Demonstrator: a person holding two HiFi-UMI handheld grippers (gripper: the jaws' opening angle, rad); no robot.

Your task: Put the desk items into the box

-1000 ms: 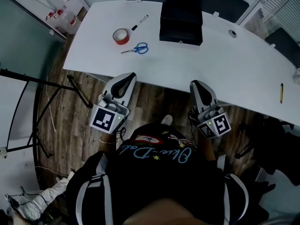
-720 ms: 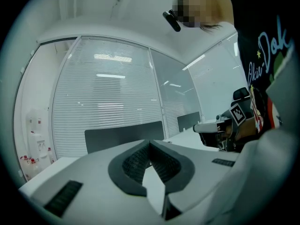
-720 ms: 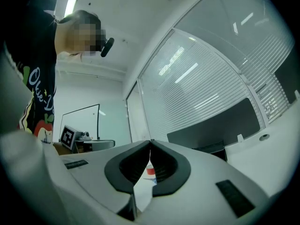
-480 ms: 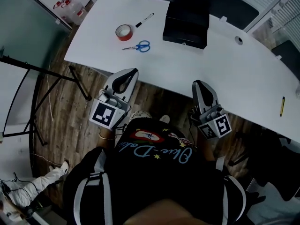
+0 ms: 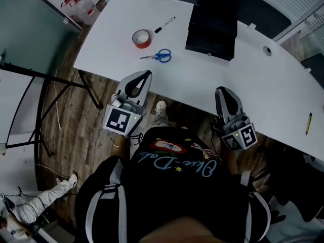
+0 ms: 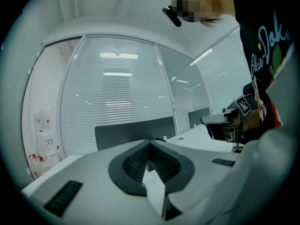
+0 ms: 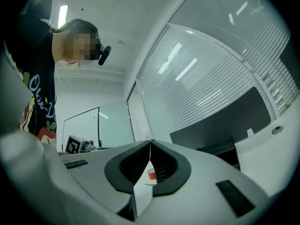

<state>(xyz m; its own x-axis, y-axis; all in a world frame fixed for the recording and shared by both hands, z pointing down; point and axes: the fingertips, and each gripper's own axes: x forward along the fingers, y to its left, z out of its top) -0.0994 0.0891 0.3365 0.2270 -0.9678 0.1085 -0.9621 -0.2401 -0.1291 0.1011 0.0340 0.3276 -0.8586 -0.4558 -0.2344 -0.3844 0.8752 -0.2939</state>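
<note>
On the white desk [image 5: 263, 90] lie a red tape roll [image 5: 142, 38], blue-handled scissors [image 5: 159, 56] and a black marker [image 5: 165, 25]. A black box [image 5: 211, 28] stands behind them, to the right. My left gripper [image 5: 143, 74] is shut and empty, held below the desk's near edge, short of the scissors. My right gripper [image 5: 222, 90] is also shut and empty, at the near edge further right. In the left gripper view the jaws [image 6: 150, 144] meet tip to tip; in the right gripper view the jaws [image 7: 151, 142] do the same, with the tape roll [image 7: 152, 174] glimpsed through them.
A yellow pencil [image 5: 308, 123] lies at the desk's far right. A black stand [image 5: 45, 85] with legs spreads over the wooden floor on the left. Glass walls with blinds and a dark partition rise behind the desk. The person's black shirt [image 5: 172, 186] fills the bottom.
The view has shifted, so the desk and its items sit further right in the frame. Both grippers stay shut and have edged slightly toward the desk.
</note>
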